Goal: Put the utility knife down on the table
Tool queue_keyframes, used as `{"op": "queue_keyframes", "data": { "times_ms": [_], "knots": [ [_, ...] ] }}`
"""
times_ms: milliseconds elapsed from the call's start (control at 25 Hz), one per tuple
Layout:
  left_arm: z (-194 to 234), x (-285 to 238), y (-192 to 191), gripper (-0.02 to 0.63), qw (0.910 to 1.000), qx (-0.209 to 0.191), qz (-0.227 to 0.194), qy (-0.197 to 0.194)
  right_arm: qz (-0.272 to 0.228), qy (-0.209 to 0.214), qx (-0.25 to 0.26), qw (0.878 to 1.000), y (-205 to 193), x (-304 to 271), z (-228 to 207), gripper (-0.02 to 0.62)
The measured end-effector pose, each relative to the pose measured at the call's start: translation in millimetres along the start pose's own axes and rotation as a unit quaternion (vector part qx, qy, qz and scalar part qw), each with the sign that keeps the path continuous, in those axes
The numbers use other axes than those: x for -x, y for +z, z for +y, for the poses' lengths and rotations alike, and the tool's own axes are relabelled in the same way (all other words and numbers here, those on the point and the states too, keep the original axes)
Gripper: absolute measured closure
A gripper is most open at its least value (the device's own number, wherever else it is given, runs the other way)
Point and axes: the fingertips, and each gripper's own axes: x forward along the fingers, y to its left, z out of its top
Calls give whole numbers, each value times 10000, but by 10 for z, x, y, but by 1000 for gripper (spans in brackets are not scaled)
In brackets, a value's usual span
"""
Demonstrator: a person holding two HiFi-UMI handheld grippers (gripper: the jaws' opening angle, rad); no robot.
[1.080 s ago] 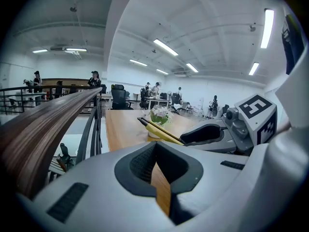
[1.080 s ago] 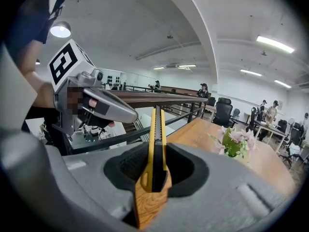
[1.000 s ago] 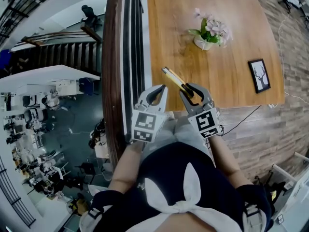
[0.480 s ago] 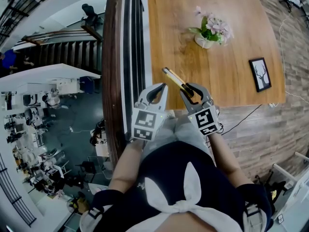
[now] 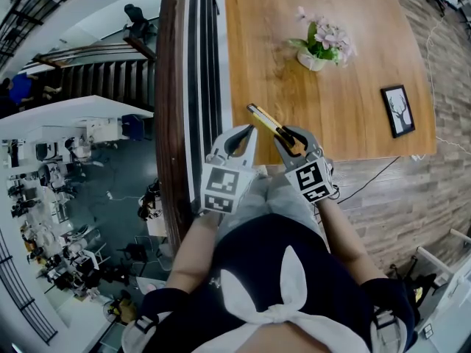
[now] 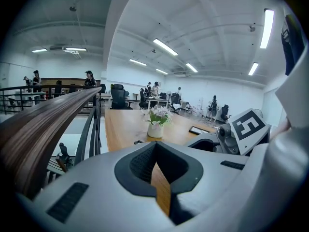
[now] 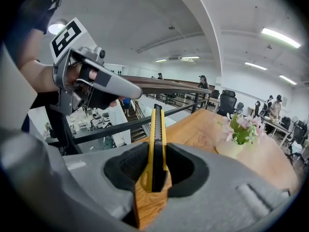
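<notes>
A yellow and black utility knife (image 5: 266, 121) sticks out forward and to the left from my right gripper (image 5: 291, 140), over the near left corner of the wooden table (image 5: 353, 20). In the right gripper view the knife (image 7: 157, 139) stands on edge between the pads, and the right gripper (image 7: 155, 178) is shut on its rear end. My left gripper (image 5: 246, 134) hangs beside it at the table's near edge. Its jaws are together, nothing is between them, and only a thin slit of table shows at the left gripper (image 6: 157, 166).
A white vase of pink flowers (image 5: 318, 50) stands mid-table, and a small black picture frame (image 5: 397, 111) lies near the right edge. A dark wooden handrail (image 5: 176, 87) with metal bars runs along the table's left side, above a drop to a lower floor.
My right gripper has sunk slightly toward the table with the knife still in it. The left gripper has stayed where it was.
</notes>
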Motion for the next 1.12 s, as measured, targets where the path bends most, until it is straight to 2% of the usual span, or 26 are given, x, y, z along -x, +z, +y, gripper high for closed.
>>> {"op": "queue_keyframes", "data": {
  "times_ms": [1120],
  "knots": [
    [-41,-25,13,589,9999,10,-83,-103,383,139,14,9992,-341,-196,79,482]
  ]
}}
